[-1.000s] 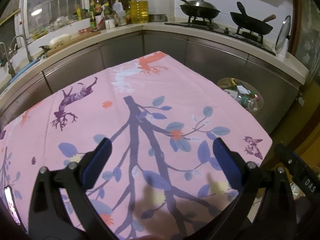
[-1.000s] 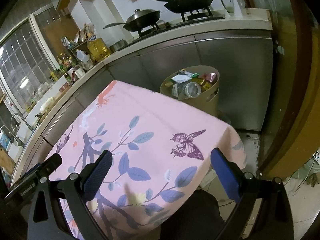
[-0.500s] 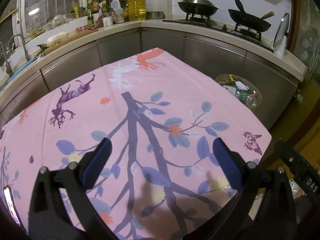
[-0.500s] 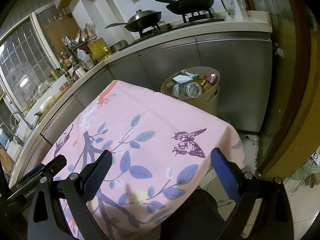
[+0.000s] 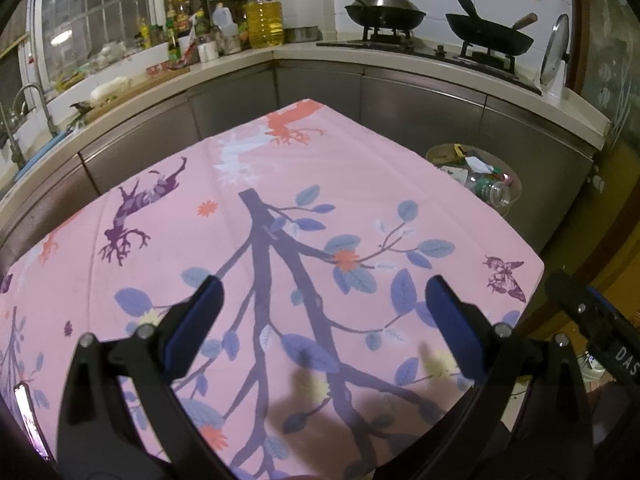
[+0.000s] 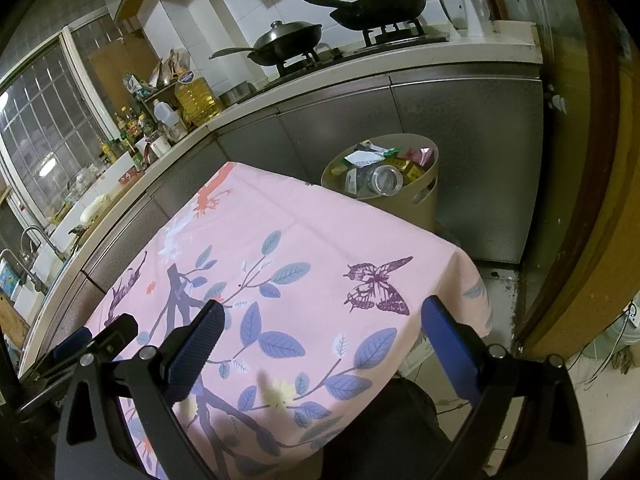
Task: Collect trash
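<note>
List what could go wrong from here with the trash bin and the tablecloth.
1. The trash bin looks heaped to its rim, with a clear plastic bottle lying on top; anything added may roll off onto the floor.
2. The pink tablecloth hangs loose over the table corner nearest the bin; the open right hand-held gripper, or the open left hand-held gripper, might snag and drag it.

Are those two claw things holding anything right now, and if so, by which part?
Nothing is held. The left gripper and the right gripper both hang open over the pink tablecloth, with only cloth showing between their fingers.
</note>
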### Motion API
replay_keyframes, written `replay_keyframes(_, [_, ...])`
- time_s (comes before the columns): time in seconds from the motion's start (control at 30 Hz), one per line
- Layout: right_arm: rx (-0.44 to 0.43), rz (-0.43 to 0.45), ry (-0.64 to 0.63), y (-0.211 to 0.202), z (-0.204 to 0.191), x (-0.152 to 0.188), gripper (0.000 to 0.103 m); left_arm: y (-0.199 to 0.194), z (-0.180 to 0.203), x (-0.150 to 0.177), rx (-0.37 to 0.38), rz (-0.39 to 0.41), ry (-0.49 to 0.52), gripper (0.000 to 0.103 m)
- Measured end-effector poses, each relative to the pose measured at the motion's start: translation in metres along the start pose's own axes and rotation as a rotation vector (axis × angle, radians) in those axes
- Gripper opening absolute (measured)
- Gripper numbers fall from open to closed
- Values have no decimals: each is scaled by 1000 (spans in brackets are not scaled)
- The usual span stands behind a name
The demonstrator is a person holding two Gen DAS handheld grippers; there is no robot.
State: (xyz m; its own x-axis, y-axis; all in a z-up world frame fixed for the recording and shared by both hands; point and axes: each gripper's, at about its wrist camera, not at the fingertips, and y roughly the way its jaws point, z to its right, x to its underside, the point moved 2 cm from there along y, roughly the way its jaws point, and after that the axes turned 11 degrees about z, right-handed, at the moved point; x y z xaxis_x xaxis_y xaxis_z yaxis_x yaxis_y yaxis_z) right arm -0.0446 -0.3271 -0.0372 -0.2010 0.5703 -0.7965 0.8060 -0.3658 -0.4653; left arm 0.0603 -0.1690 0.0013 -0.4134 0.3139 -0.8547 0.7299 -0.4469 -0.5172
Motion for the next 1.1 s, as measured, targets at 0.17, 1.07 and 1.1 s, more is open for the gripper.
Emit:
replay_keyframes(0.17, [0,0,-1,0,0,1,95,1,1,1,7,-4,5,97])
replay_keyframes(1.07, [10,6,8,1,0,10,95,0,8,3,26,2,31,97])
replay_keyframes(1.1, [10,5,7,3,1,8,95,0,8,3,26,2,31,97])
